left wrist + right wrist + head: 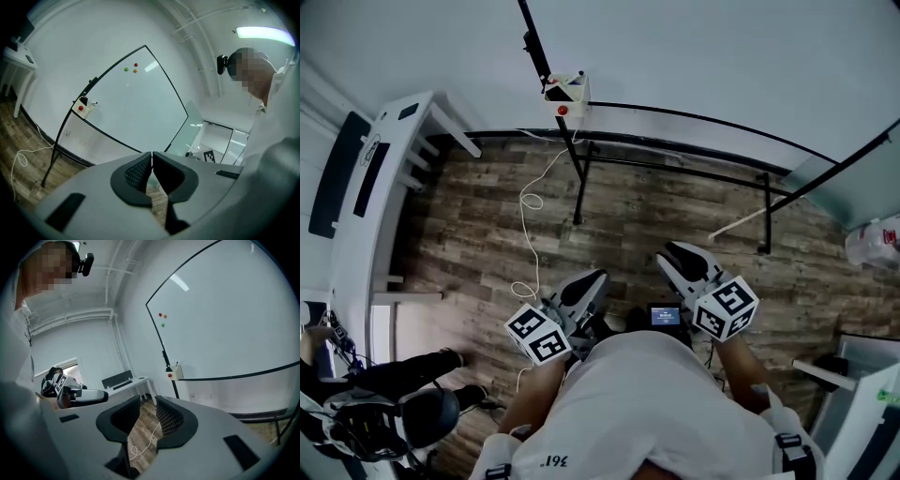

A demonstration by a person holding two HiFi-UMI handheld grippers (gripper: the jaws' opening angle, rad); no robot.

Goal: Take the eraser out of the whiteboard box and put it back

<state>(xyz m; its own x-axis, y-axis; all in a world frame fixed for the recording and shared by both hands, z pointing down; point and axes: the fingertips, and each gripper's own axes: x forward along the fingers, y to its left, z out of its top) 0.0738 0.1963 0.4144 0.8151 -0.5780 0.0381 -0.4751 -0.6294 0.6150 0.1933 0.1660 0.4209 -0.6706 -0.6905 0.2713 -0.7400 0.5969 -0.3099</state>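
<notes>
Presently left gripper (152,159) sits closed, right gripper (148,404) ajar.

The air before the box (566,94) stands open over the wooden floor (675,220), hemmed only by the whiteboard stand's black legs (581,187) just under the box, a white cable (525,192) trailing below-left of it, and a white bench (394,155) well to its left.

We see a wood-plank floor (469,225) across the middle of the head view, a white cable (530,199) looping down it, a white desk (389,150) along the left edge, and a plastic bag (874,242) at the right edge.
</notes>
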